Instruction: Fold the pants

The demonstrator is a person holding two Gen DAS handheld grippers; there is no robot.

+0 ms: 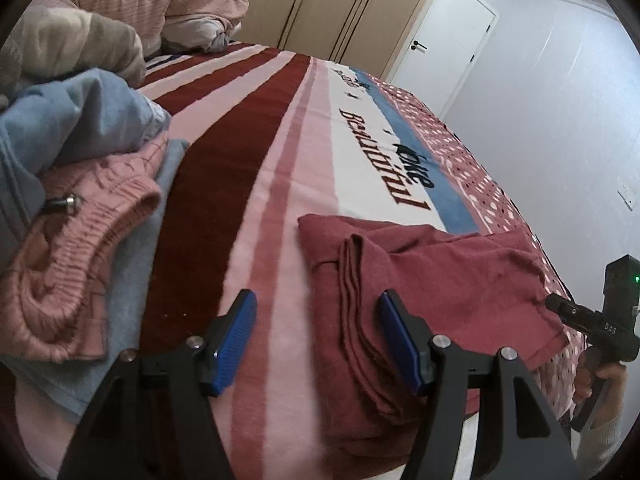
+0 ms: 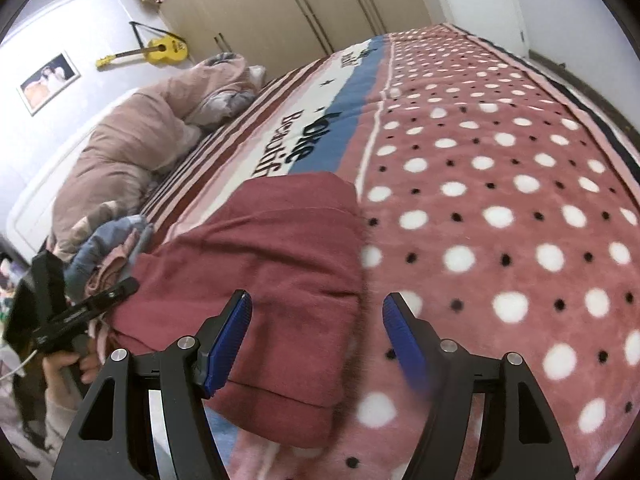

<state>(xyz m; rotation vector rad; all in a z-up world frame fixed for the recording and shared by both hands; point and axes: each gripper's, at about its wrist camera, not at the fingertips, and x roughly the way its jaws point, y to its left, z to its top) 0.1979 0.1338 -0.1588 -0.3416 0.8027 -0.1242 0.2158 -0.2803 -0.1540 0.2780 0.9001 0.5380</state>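
Note:
The dark red pants (image 1: 440,280) lie folded into a thick pad on the patterned blanket (image 1: 248,168), near the bed's front edge. My left gripper (image 1: 318,322) hovers open over their left edge, its right pad above the cloth and its left pad above bare blanket. In the right wrist view the pants (image 2: 260,256) show a rounded fold at the far end. My right gripper (image 2: 316,314) stands open over their right edge, pressing nothing. Each gripper appears in the other's view: the right gripper (image 1: 558,304) beside the pants' right corner, the left gripper (image 2: 120,288) at their left side.
A pile of clothes sits left of the pants: a pink knit sweater (image 1: 80,240) on blue garments (image 1: 60,128). A bunched duvet (image 2: 120,152) lies at the head of the bed. The polka-dot part of the blanket (image 2: 500,200) spreads to the right. Wardrobes (image 1: 320,8) stand behind.

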